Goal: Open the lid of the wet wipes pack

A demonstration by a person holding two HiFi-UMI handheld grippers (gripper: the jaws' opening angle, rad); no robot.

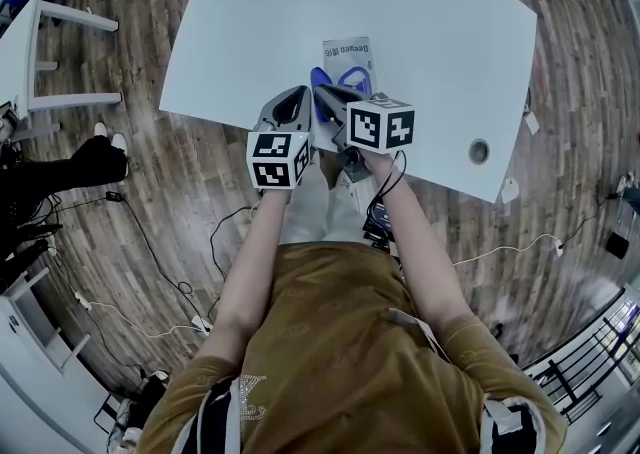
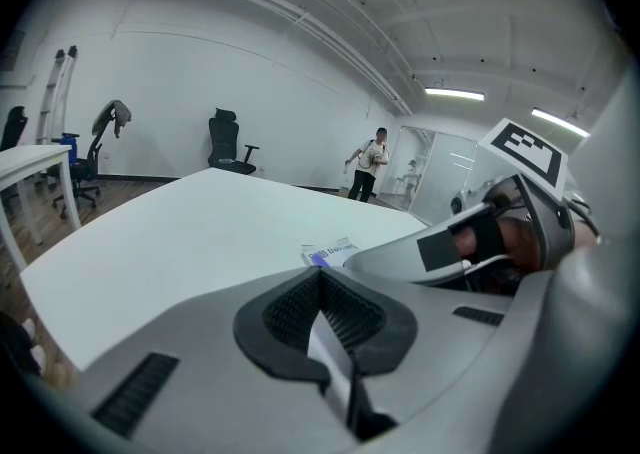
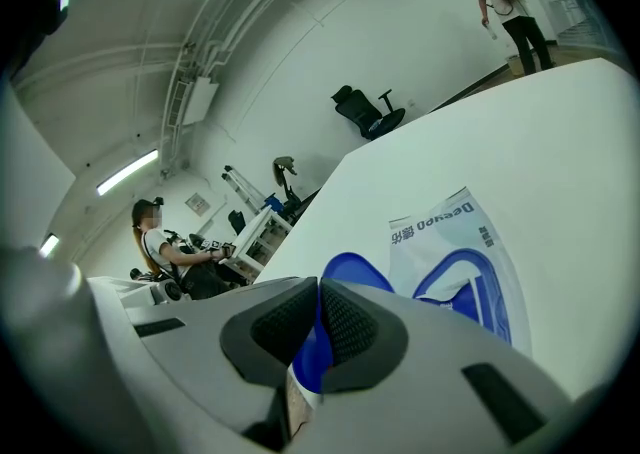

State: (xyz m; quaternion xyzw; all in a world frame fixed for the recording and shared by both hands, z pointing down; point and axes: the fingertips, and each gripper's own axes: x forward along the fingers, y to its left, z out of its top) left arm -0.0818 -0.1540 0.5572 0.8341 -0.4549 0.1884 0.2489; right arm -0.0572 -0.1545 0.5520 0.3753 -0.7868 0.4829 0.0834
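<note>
Head view: a person leans over a white tabletop, both hand-held grippers meeting at the near end of the pack, which lies flat near the tabletop's front edge, its blue lid raised. Left gripper view: the left hand-held gripper is clenched on a thin pale strip, apparently the pack's edge, with the rest of the pack just beyond. Right gripper view: the right hand-held gripper pinches the blue lid, lifted off the pack.
</note>
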